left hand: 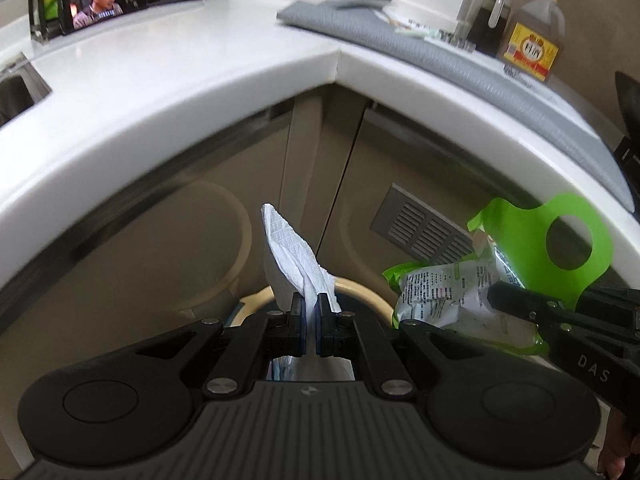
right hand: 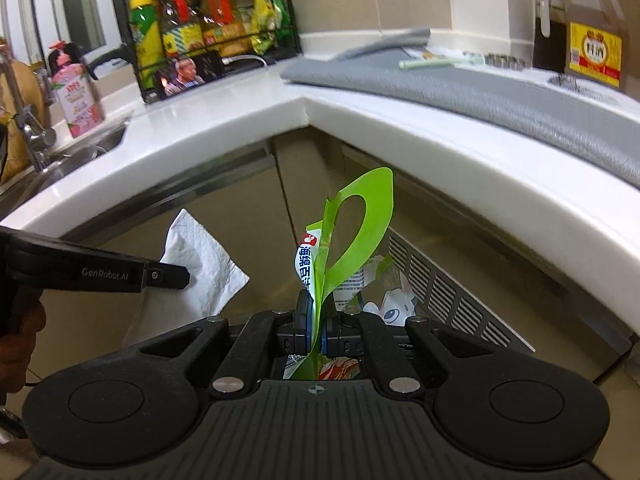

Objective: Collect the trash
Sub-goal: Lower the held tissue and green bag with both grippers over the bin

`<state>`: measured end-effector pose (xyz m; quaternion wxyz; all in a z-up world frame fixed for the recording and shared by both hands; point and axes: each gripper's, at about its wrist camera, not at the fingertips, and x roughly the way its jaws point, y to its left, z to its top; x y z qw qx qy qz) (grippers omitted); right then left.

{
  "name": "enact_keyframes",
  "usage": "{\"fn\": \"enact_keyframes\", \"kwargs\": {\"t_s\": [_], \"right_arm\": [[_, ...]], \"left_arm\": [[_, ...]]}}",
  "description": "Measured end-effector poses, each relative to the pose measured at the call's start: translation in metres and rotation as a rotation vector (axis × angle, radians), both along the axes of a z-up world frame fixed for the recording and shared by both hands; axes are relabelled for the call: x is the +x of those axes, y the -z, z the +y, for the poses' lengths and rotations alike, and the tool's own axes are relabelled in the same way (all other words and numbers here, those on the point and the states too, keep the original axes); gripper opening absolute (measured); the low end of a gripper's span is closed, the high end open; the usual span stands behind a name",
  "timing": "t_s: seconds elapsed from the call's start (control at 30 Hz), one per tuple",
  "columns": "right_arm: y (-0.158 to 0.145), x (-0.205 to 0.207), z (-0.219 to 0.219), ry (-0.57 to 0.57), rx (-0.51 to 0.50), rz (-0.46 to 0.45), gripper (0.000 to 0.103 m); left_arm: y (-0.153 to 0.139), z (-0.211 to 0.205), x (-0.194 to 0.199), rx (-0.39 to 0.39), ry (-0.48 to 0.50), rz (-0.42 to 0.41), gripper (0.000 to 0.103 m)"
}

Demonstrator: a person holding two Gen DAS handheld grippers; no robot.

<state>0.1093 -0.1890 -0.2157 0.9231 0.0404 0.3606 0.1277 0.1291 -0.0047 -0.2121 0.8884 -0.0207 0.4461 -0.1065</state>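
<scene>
My left gripper (left hand: 311, 309) is shut on a white paper towel (left hand: 289, 251), held below the counter edge in front of the cabinet doors. It also shows in the right wrist view (right hand: 202, 264), with the left gripper (right hand: 176, 276) at the left. My right gripper (right hand: 317, 314) is shut on a green plastic snack bag (right hand: 356, 224) with a round handle hole. In the left wrist view the green bag (left hand: 460, 284) hangs at the right, with the right gripper (left hand: 500, 294) on it. A round beige rim (left hand: 368, 290) shows just below the paper towel.
A white L-shaped countertop (left hand: 224, 80) curves overhead, with a grey mat (right hand: 460, 84), a cooking-wine bottle (right hand: 596, 32), a dark sauce bottle (right hand: 548, 28), a phone (left hand: 104, 2), a bottle rack (right hand: 208, 20) and a sink (right hand: 76, 152). A cabinet vent grille (right hand: 452, 300) is at the right.
</scene>
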Motion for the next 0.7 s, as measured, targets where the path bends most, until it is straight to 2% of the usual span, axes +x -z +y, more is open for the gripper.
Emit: {"fn": "enact_keyframes", "kwargs": {"t_s": [0.27, 0.5, 0.63, 0.7], "right_arm": [[0.025, 0.026, 0.009, -0.004, -0.014, 0.063, 0.005], [0.052, 0.055, 0.015, 0.016, 0.021, 0.158, 0.005], [0.061, 0.066, 0.016, 0.039, 0.034, 0.189, 0.005], [0.061, 0.068, 0.012, 0.077, 0.077, 0.184, 0.005]], "left_arm": [[0.029, -0.006, 0.022, 0.019, 0.012, 0.074, 0.004], [0.060, -0.009, 0.037, 0.019, 0.018, 0.157, 0.004], [0.074, -0.009, 0.042, 0.027, 0.016, 0.193, 0.004], [0.079, -0.008, 0.045, 0.030, 0.013, 0.207, 0.004]]}}
